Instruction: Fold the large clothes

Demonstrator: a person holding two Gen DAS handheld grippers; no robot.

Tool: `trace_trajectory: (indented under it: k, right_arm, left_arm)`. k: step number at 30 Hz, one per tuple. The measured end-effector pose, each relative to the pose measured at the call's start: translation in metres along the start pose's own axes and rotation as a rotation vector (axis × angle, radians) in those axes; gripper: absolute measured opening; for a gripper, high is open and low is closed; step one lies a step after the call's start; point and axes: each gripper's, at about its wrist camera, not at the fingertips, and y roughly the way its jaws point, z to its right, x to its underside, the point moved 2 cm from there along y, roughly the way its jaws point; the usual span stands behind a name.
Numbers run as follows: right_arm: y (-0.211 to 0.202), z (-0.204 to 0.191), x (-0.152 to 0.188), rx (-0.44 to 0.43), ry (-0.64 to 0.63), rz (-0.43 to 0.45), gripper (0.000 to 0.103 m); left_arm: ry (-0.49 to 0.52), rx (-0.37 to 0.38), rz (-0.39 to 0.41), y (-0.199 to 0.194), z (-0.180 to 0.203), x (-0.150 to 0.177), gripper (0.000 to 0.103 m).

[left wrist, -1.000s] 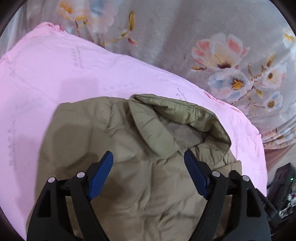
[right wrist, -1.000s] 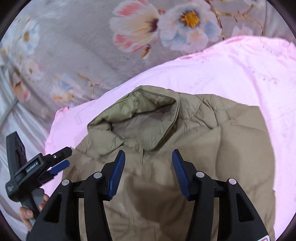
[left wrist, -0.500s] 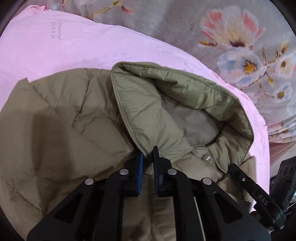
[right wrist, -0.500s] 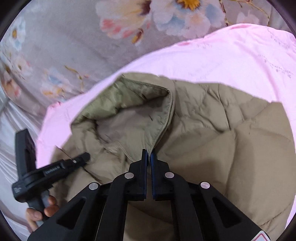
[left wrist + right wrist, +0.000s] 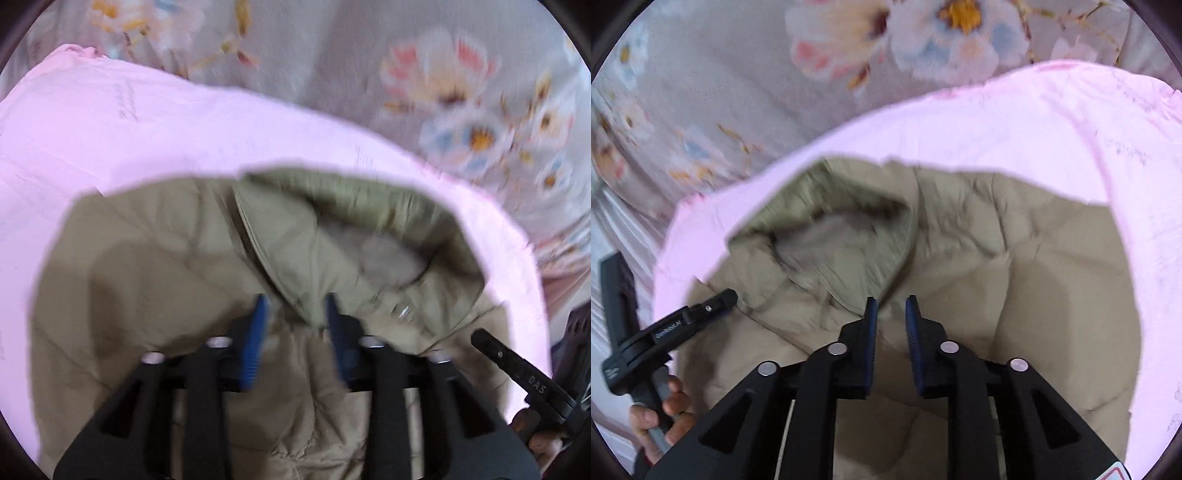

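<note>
A: Nearest first. Left gripper (image 5: 295, 314): blue pads parted, a clear gap between them. The collar's lower tip hangs in that gap; contact with either pad cannot be told, as the frame is blurred.

B: Right gripper (image 5: 890, 314): jaws released as well, with a narrower gap. Pads sit just at the collar's edge, over the fabric, not pinching it.

A: Task item: olive quilted jacket (image 5: 155, 258), lying front-up on a pink sheet (image 5: 110, 129). Collar (image 5: 332, 240) stands open, pale lining visible. A metal snap (image 5: 404, 312) shows just right of the left gripper.

B: In the right wrist view the jacket (image 5: 1015, 277) spreads rightward across the pink sheet (image 5: 1071, 129); the collar (image 5: 842, 236) lies left of centre.

A: Farthest: grey floral bedding (image 5: 461, 92) beyond the sheet.

B: Same floral bedding (image 5: 757, 74) here.
</note>
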Motion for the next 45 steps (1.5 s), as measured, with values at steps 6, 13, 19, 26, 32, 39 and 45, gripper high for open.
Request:
trace_trajectory:
  k: [6,13,19,26,32,39,45]
  right_arm:
    - [0.017,0.014,-0.032,-0.319,0.364,0.01,0.049]
    - [0.054,0.042,-0.042,-0.35,0.662,0.038,0.043]
    - [0.058,0.036,-0.046,-0.048,0.33,-0.036,0.004]
    - [0.069,0.002,-0.039,0.206,-0.082,-0.05,0.0]
    - [0.081,-0.006,-0.033,0.313,-0.2,-0.027,0.001]
    - [0.07,-0.004,-0.033,0.285,-0.204,-0.042,0.004]
    - [0.017,-0.033,-0.039,0.231,-0.243,0.038,0.015]
  left_arm:
    - [-0.259,0.157,-0.005,0.004,-0.018,-0.06,0.064]
    - [-0.428,0.152,-0.145,0.058,-0.026,-0.074,0.061]
    - [-0.191,-0.053,-0.233,0.082,-0.012,-0.055,0.019]
    - [0.121,-0.226,-0.126,0.087,0.013,-0.018,0.014]
    - [0.198,-0.283,-0.039,0.083,0.015,-0.003,0.014]
    - [0.182,-0.233,0.003,0.063,0.014,-0.006,0.016]
    - [0.091,-0.133,0.082,0.007,0.002,-0.043,0.036]
